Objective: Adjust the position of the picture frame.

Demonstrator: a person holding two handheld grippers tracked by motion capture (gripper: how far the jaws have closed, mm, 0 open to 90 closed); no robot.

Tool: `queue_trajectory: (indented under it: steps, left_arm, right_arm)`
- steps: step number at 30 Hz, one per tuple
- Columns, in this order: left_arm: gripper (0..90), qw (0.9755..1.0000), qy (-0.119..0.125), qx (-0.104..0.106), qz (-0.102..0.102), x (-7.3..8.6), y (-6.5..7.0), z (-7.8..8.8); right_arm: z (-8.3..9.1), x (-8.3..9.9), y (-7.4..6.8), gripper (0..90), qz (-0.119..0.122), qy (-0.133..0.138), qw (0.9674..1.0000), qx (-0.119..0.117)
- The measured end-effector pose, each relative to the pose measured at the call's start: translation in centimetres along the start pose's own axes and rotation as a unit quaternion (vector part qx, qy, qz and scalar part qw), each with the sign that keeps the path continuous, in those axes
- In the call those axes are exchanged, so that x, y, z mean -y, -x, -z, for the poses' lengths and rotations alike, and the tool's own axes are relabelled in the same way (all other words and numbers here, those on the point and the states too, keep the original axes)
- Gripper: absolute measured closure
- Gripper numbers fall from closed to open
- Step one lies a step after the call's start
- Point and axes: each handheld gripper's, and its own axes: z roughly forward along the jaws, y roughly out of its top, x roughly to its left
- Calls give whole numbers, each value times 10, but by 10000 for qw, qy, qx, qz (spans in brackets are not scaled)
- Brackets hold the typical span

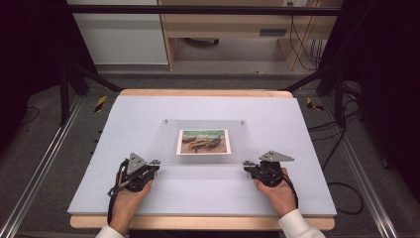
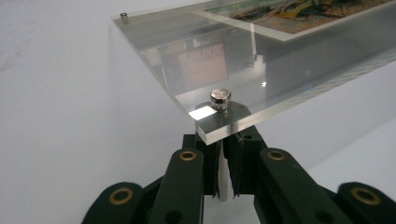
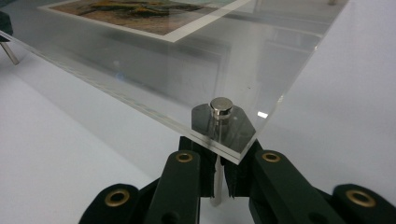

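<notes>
The clear acrylic frame [image 1: 205, 144] with its picture [image 1: 203, 141] lies mid-tabletop [image 1: 124, 119]. The left claw [image 1: 154, 163] and right claw [image 1: 246, 166] sit at its near corners. The gripper views reveal each claw clenched on a metal leg pin [image 2: 223, 179] [image 3: 215, 182] beneath a silver cap [image 2: 220, 97] [image 3: 221, 106].

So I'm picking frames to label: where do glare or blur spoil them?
High view: soft, dim edges, the clear frame faint. Left gripper view: a bright glint by the metal stud, reflections across the panel. Right gripper view: reflections too, photo blurred at the top.
</notes>
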Motion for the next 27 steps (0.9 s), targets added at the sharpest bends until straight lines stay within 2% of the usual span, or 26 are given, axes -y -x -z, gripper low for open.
queue_trajectory:
  steps: [13, 17, 18, 20, 21, 25, 27]
  left_arm:
    - [829, 10000, -31, -4, -22, 0, -1, 0]
    - [821, 10000, -43, 71, -27, -1, -2, -1]
    - [759, 10000, -70, 26, -53, -1, -3, 0]
    - [726, 10000, -33, -8, -48, -1, -3, 0]
    - [652, 10000, -43, -26, -65, -2, -3, 1]
    - [562, 9999, -130, 0, -104, -1, -1, 3]
    - [510, 9998, -125, 107, -129, -1, -1, 6]
  right_arm:
    - [1, 0, 0, 842, 19, -7, 10000, -16]
    - [1, 1, 0, 836, -14, -11, 10000, -39]
    - [3, 1, 0, 793, -123, -52, 9999, -62]
    - [4, 1, 1, 761, -117, -42, 9999, -78]
    - [6, 2, 2, 672, -159, -70, 9998, -84]
    - [11, 5, 5, 535, -197, -141, 9997, -105]
    - [14, 5, 5, 480, -211, -122, 9996, -125]
